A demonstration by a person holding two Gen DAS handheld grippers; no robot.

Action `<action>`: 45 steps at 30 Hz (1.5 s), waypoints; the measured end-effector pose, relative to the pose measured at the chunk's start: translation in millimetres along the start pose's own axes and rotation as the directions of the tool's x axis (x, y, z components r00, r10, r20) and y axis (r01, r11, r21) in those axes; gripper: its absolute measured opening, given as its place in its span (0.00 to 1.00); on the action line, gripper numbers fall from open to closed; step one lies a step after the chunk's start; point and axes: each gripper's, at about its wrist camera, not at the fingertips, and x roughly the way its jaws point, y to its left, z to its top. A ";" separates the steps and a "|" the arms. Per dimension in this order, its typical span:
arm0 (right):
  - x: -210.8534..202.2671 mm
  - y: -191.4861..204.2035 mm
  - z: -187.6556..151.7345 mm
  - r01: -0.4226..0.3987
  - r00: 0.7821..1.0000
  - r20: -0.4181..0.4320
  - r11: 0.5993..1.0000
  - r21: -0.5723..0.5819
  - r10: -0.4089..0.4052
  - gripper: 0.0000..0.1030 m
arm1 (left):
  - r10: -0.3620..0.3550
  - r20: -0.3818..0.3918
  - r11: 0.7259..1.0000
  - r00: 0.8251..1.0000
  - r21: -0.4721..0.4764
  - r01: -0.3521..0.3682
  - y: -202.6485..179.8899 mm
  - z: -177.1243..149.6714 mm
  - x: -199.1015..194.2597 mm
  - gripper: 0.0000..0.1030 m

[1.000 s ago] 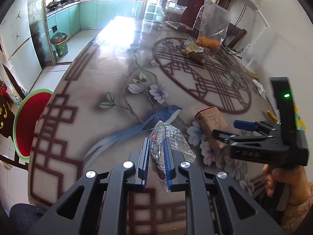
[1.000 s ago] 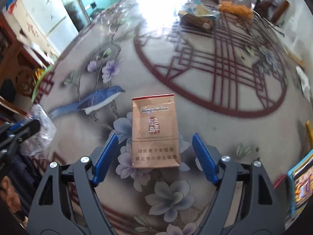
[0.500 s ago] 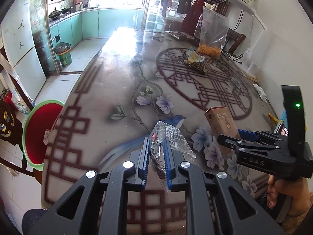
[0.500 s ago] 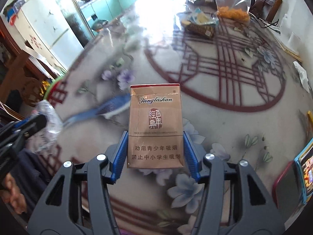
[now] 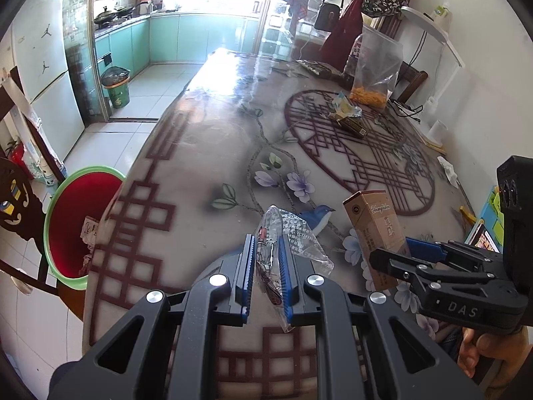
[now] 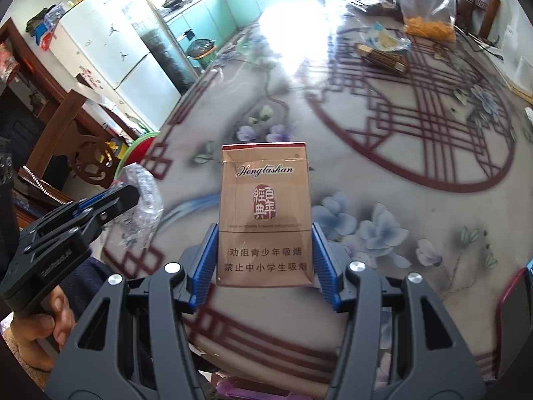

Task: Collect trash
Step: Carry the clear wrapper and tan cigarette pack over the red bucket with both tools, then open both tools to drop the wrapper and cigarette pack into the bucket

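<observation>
My left gripper is shut on a crumpled clear plastic wrapper, held above the near end of the patterned table. My right gripper is shut on a tan cigarette pack, its blue pads pressing the pack's lower sides, and the pack hangs upright above the table. From the left wrist camera, the pack and the right gripper appear at the right. The right wrist camera shows the left gripper with the wrapper at the left.
A red basin with a green rim stands on the floor left of the table. Farther along the table lie a wrapper on a dark pack, a clear bag of orange snacks and a white scrap. A phone lies near right.
The right gripper's jaws closed on the cigarette pack and lifted it off the table. Both grippers rose and drew back a little; the left kept its hold on the wrapper.
</observation>
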 end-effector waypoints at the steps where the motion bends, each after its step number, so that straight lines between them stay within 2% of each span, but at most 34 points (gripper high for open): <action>1: -0.2 4.5 0.9 -0.007 1.000 0.002 1.000 -0.008 0.007 0.51 | 0.003 0.002 1.000 1.000 -0.005 -0.003 3.3 1.1 -1.0 0.12; 14: 1.3 46.1 20.7 -0.079 0.996 0.020 0.994 -0.081 0.081 0.51 | 0.082 0.039 0.994 0.996 -0.072 -0.079 61.3 26.1 -20.7 0.12; 19: 3.5 61.2 30.8 -0.091 0.995 0.023 0.990 -0.111 0.094 0.51 | 0.156 0.061 0.987 0.986 -0.052 -0.152 82.0 38.7 -29.8 0.12; 29: 16.1 119.1 59.7 -0.120 0.992 0.019 0.967 -0.224 0.127 0.51 | 0.213 0.057 0.974 0.975 -0.094 -0.207 139.3 49.3 -36.0 0.13; 34: 33.9 153.1 74.5 -0.143 0.989 -0.006 0.949 -0.281 0.148 0.51 | 0.258 0.031 0.956 0.966 -0.152 -0.251 184.4 45.1 -30.2 0.13; 40: 67.5 205.4 90.0 -0.196 0.981 -0.074 0.917 -0.347 0.182 0.51 | 0.309 -0.014 0.925 0.951 -0.230 -0.303 236.8 40.3 -19.4 0.13; 45: 95.2 245.2 94.1 -0.160 0.986 -0.103 0.887 -0.434 0.128 0.51 | 0.336 -0.052 0.904 0.941 -0.263 -0.337 263.5 35.1 -6.4 0.13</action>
